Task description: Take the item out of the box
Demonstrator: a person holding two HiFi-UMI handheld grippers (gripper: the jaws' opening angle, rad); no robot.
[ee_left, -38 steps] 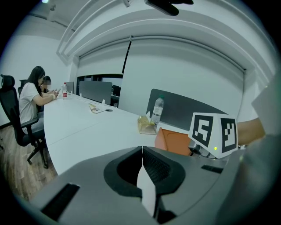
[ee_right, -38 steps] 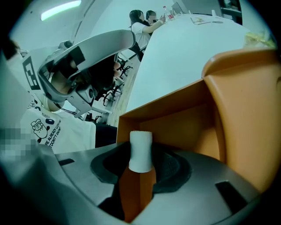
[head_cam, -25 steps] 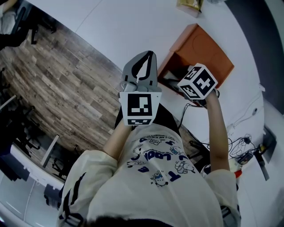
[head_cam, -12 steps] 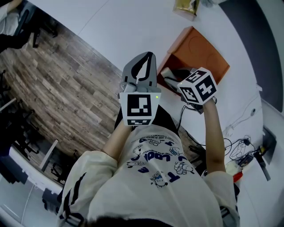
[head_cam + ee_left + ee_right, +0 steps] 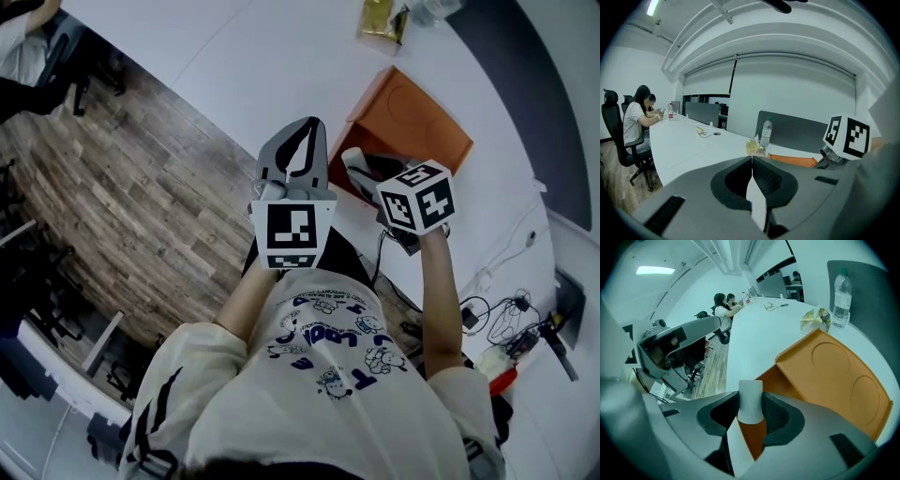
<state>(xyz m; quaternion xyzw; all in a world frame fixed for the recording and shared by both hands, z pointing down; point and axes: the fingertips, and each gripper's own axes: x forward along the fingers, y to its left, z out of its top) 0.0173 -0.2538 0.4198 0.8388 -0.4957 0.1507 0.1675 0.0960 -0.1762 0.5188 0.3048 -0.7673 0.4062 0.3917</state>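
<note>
Held a white cylindrical item (image 5: pixel 750 394) in the right gripper (image 5: pixel 751 414), pinched from both sides by fingers parted to its width, with the top end poking out past the fingertips. Hung over the open orange box (image 5: pixel 836 380), which lay just beyond and below those fingers on the white table (image 5: pixel 754 333). Showed the left gripper (image 5: pixel 751 161) closed tight, fingertips touching and nothing between them, raised beside the right one. Showed a plastic bottle (image 5: pixel 841 289) and a yellow packet (image 5: pixel 814 320) well past the right fingertips, behind the box.
</note>
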